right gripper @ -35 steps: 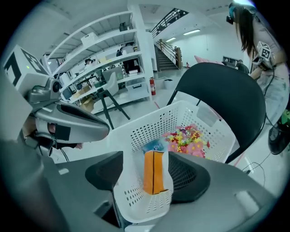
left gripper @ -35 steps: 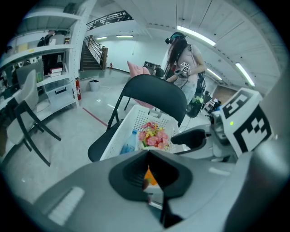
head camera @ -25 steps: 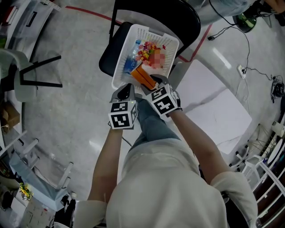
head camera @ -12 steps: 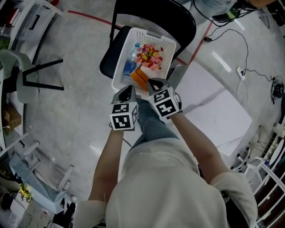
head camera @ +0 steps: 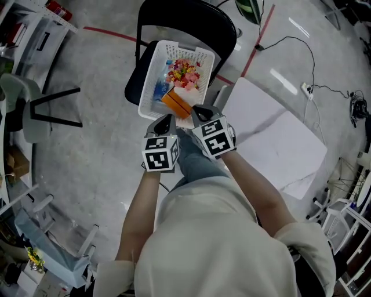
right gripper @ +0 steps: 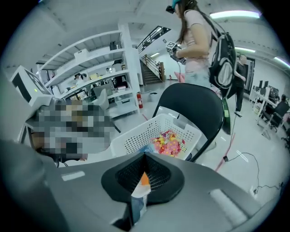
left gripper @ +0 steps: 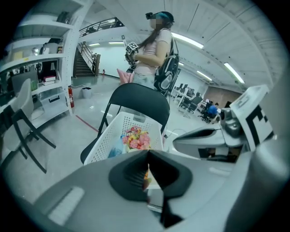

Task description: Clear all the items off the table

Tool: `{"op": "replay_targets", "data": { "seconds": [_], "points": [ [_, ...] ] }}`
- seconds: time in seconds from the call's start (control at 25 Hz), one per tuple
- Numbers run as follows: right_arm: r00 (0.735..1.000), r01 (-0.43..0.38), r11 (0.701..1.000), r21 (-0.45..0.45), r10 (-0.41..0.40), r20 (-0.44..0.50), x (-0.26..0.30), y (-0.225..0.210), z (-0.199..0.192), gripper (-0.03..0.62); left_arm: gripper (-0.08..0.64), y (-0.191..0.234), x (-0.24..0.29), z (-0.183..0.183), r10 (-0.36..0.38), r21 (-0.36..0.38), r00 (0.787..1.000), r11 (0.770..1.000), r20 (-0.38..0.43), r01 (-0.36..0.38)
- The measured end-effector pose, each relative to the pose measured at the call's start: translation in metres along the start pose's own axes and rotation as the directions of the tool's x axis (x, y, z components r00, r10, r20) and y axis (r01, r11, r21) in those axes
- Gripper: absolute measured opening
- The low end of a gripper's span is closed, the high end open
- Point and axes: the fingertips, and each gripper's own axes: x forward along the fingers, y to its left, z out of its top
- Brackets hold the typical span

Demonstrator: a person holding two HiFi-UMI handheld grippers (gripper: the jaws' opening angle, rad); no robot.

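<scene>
Nearest the person, both grippers hang just short of the basket's [head camera: 149, 81] near rim, side by side and tilted down toward it. The left gripper [left gripper: 147, 157] has its jaws drawn together with nothing between them; only a slit remains, through which a bit of the basket's load shows. The right gripper [right gripper: 144, 158] is likewise fully closed and empty, the orange sliver in its gap being the box beyond it, not something gripped. With both tools empty and off the rim, this looks like the pause after a drop rather than a reach.

Inside the basket, the orange box [head camera: 177, 104] lies slantwise at the near end. A blue bottle [head camera: 159, 91] lies along the basket's left wall, and a bright multicoloured bundle [head camera: 184, 72] fills the far end. The collected items are therefore gathered here.

The basket rests on the seat of a black folding chair [head camera: 185, 17], whose back rises past the basket's far rim. That puts it at a handy height for dropping things in.

To the basket's right stands the white table [head camera: 278, 139], and the part in sight carries nothing, so the clearing seems nearly or wholly done.
</scene>
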Motion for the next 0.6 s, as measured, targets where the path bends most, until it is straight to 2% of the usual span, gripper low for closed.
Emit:
{"op": "replay_targets", "data": {
  "seconds": [0.6],
  "points": [
    [0.991,0.092,0.984,0.15,-0.105,0.082,-0.096,-0.023,-0.063,-0.002,0.009,-0.095,-0.034,-0.034,-0.076,0.099,0.996,0.992,0.038,0.072]
  ]
}}
